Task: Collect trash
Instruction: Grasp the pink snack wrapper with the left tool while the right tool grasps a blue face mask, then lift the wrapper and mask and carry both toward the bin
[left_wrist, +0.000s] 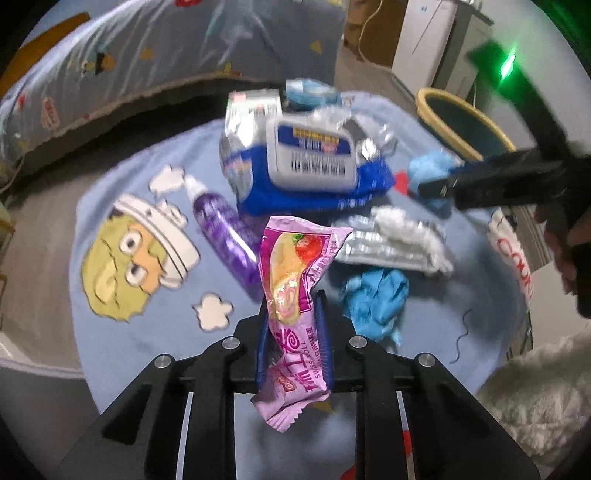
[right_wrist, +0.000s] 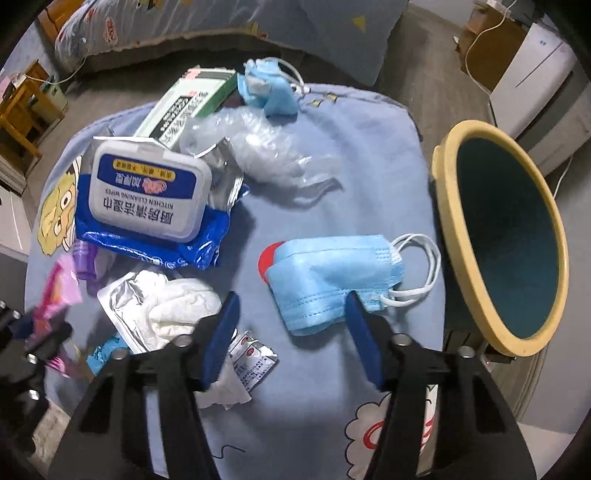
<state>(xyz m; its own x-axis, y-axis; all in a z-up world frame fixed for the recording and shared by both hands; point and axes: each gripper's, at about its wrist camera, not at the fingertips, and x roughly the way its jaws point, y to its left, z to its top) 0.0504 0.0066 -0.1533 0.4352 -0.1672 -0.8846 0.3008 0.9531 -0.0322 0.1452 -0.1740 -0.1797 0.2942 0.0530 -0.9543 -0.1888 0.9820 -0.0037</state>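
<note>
My left gripper (left_wrist: 293, 314) is shut on a pink Swiss roll wrapper (left_wrist: 295, 280) and holds it above the blue cartoon cloth (left_wrist: 122, 332). My right gripper (right_wrist: 291, 306) is open just above a folded blue face mask (right_wrist: 332, 280), its fingers either side of the mask's near edge. The right gripper also shows at the right of the left wrist view (left_wrist: 439, 190). A yellow-rimmed bin (right_wrist: 506, 236) stands at the right edge of the cloth. Other trash lies around: a blue wet-wipes pack (right_wrist: 147, 195), a crumpled clear plastic bag (right_wrist: 266, 151), a white tissue in a foil packet (right_wrist: 166, 306).
A purple bottle (left_wrist: 225, 236), a crumpled blue glove (left_wrist: 376, 295), a green-white box (right_wrist: 192, 99), another blue mask (right_wrist: 266, 85) and a small sachet (right_wrist: 251, 362) lie on the cloth. A bed (left_wrist: 129, 55) lies behind. A white appliance (right_wrist: 532, 81) stands beyond the bin.
</note>
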